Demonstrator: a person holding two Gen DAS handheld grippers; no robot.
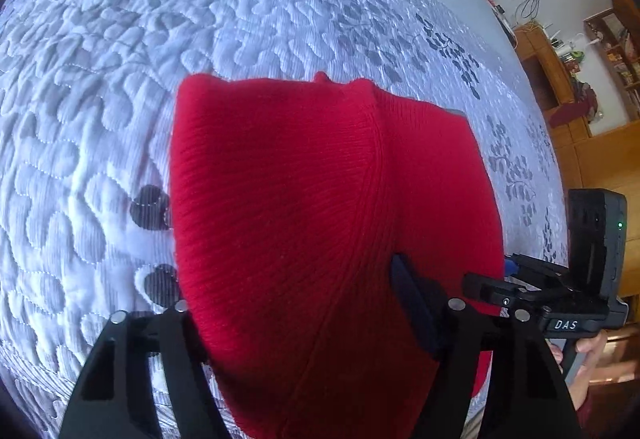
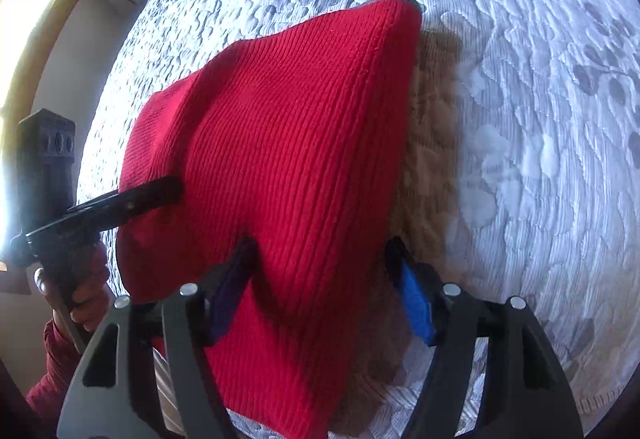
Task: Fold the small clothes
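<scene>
Left wrist view: red ribbed knit garment [image 1: 320,219] lies on the white quilted bed [image 1: 100,79], between the part-open fingers of left gripper [image 1: 308,315] and right gripper [image 2: 324,279]; neither clamps it. Risk: closing on one layer only would skew the fold.

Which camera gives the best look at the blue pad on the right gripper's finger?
The right wrist view: the blue pad faces the camera beside the red knit garment. The left wrist view shows only a blue sliver behind the garment's edge, on the right gripper.
</scene>
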